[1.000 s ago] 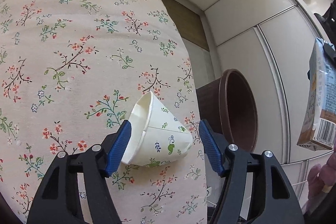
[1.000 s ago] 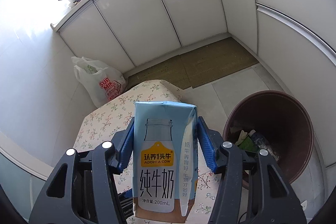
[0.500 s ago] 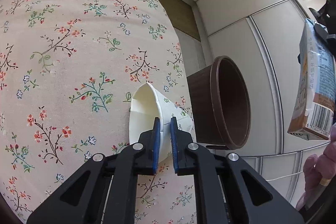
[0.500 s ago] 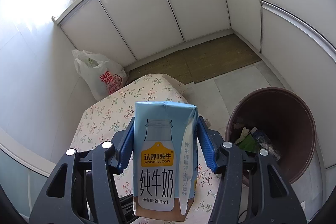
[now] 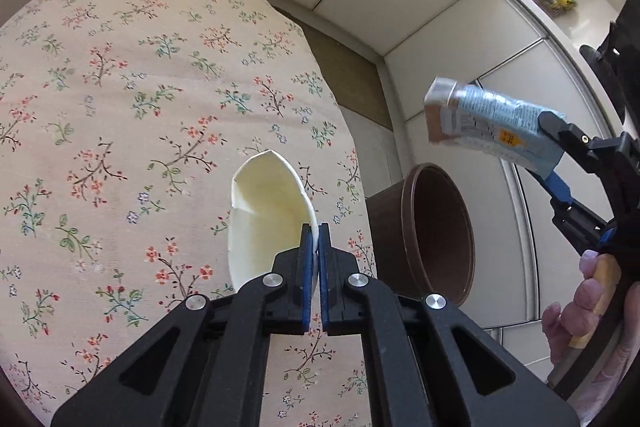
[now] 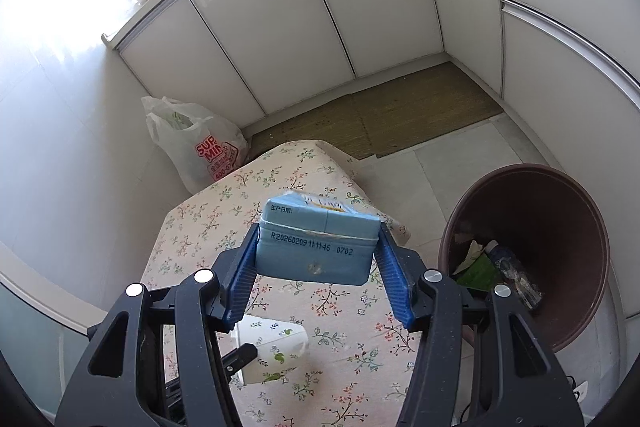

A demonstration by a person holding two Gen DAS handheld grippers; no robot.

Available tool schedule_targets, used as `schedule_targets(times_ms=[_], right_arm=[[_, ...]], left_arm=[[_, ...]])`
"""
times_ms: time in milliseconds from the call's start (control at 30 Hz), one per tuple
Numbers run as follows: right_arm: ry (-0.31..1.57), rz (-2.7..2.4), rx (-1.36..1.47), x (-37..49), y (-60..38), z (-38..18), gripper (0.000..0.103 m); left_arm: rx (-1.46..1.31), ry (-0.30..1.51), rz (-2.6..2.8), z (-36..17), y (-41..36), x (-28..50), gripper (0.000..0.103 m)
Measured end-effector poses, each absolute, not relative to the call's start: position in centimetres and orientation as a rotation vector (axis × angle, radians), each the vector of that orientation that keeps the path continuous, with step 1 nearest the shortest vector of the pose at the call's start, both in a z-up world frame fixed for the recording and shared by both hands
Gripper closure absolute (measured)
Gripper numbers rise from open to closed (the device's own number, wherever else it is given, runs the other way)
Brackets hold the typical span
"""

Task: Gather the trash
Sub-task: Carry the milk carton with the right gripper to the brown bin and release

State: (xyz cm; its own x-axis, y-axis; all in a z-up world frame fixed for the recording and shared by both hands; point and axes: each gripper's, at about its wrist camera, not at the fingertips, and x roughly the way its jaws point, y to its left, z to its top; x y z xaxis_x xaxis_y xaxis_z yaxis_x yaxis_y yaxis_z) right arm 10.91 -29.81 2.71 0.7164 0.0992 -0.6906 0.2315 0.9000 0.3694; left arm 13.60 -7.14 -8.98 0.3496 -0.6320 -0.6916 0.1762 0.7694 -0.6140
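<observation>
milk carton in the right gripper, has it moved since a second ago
Yes. The milk carton, upright before, has tipped forward, its top now facing the camera, above the floral tablecloth beside the brown bin.

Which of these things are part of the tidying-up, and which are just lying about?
Part of the job:
paper cup, pinched by the left gripper
milk carton, held by the right gripper
brown bin

Just there:
shopping bag
floral tablecloth
floor mat

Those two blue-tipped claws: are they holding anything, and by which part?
Left gripper pinches the paper cup flat by its wall near the rim. Right gripper clamps the milk carton across its sides.
</observation>
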Motion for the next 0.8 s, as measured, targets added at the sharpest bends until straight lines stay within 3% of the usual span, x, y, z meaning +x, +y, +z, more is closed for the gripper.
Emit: schedule_targets(times_ms=[400, 800], right_arm=[[0.686, -0.074, 0.483, 9.4, -30.4, 5.4, 0.05], [0.503, -0.266, 0.608, 4.0, -40.4, 8.7, 0.05]], left_arm=[[-0.524, 0.974, -0.466, -5.4, -2.4, 13.5, 0.1], [-0.497, 0.918, -0.488, -3.2, -2.2, 12.1, 0.1]])
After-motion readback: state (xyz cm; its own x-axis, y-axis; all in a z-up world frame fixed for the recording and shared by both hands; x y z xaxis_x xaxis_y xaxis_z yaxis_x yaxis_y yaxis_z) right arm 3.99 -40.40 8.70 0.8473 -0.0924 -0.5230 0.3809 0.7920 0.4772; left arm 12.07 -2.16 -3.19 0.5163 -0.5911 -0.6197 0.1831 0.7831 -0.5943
